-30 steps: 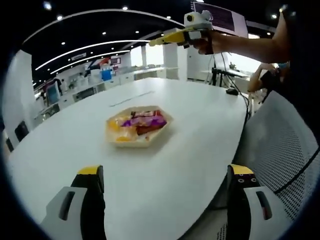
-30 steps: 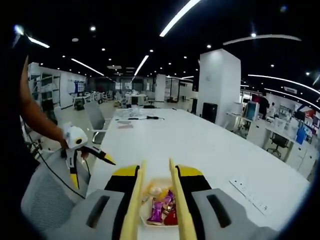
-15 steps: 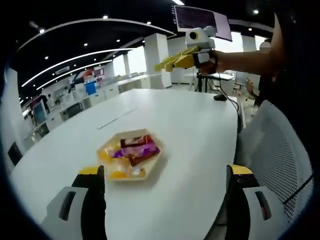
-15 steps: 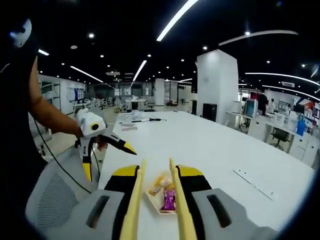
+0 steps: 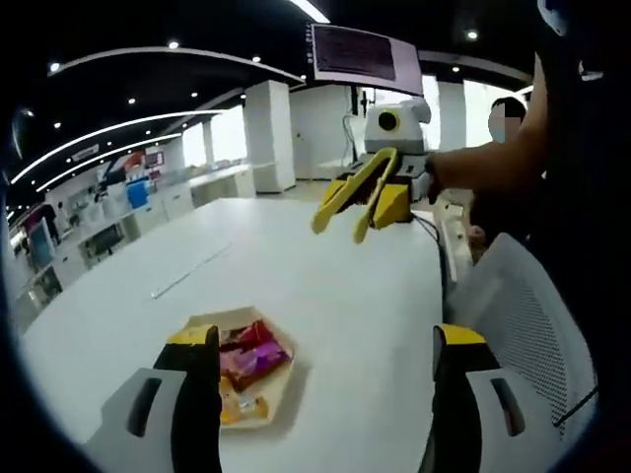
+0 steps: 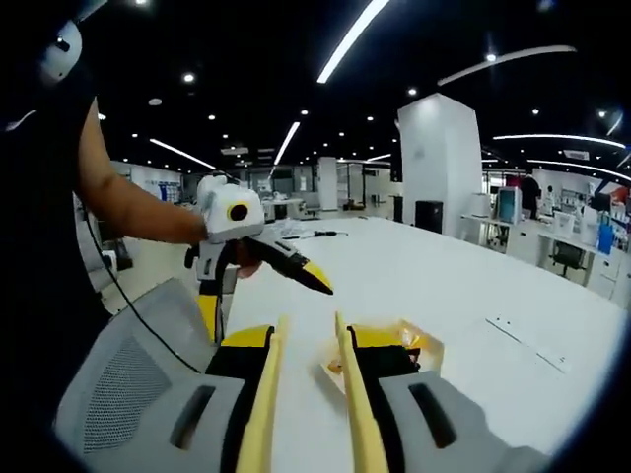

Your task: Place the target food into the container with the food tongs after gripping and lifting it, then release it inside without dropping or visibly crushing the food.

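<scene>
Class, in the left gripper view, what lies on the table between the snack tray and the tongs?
Only bare white table between tray and tongs.

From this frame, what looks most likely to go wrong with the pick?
1. The right gripper, holding the tongs, is high above the white table; a fast descent could crush the wrapped snacks.
2. The snack tray sits near the table edge; a push might slide it off.
3. No second container is visible for the drop.

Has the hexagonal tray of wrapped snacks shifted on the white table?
Cannot tell: the hexagonal tray of wrapped snacks sits differently in both views, but both cameras moved, and the white table offers no marks beside it.
</scene>
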{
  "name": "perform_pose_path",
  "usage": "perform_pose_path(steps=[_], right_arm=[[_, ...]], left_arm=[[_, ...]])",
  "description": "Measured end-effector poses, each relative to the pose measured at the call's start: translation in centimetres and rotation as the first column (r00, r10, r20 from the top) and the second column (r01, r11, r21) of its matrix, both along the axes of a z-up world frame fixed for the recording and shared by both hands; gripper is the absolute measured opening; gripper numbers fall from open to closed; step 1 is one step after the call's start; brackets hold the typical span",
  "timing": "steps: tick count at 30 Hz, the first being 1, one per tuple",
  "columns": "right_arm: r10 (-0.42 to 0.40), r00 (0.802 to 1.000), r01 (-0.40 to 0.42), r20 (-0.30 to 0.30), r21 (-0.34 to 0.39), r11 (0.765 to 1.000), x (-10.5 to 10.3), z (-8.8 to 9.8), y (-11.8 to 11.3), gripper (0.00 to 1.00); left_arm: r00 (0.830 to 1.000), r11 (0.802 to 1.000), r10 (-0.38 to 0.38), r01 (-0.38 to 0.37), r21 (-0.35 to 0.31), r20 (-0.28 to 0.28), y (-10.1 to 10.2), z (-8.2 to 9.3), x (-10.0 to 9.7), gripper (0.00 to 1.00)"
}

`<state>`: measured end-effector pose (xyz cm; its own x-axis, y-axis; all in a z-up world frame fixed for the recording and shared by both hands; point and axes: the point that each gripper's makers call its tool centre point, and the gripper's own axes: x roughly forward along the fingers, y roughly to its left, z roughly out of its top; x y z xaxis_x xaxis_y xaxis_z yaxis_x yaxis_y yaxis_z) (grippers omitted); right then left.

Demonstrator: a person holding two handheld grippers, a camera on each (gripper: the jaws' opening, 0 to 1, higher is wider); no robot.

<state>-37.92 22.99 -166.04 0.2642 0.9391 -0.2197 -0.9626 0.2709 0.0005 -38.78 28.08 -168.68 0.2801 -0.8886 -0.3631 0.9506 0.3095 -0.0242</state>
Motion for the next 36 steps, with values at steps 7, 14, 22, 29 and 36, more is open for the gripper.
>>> perform_pose_path(steps=[7,14,22,29,36], right_arm=[[0.048,0.998,-0.048,-0.034,0.011,0.999,-1.9,-1.0,0.4,0.28],[0.079,0.996,-0.078,-0.051,0.025,0.997,-2.8,-1.6,1.1,0.28],[0.097,0.993,-0.096,-0.06,0.02,0.995,-3.5,-1.9,1.2,0.28],[0.108,0.992,-0.107,-0.067,0.021,0.994,-3.7,-2.1,1.3,0.28],[0.11,0.991,-0.108,-0.072,0.028,0.994,-3.5,-2.1,1.5,0.27]], left_arm=[[0.998,0.998,-0.057,0.056,0.036,0.019,-1.3,-0.6,-0.4,0.64],[0.988,0.987,-0.154,0.154,0.043,0.012,-2.7,0.1,-1.1,0.48],[0.974,0.973,-0.224,0.225,0.055,-0.013,-3.7,0.1,-1.9,0.36],[0.966,0.964,-0.259,0.259,0.061,-0.009,-4.1,0.1,-2.3,0.3],[0.962,0.959,-0.273,0.272,0.077,-0.006,-4.1,0.1,-2.4,0.23]])
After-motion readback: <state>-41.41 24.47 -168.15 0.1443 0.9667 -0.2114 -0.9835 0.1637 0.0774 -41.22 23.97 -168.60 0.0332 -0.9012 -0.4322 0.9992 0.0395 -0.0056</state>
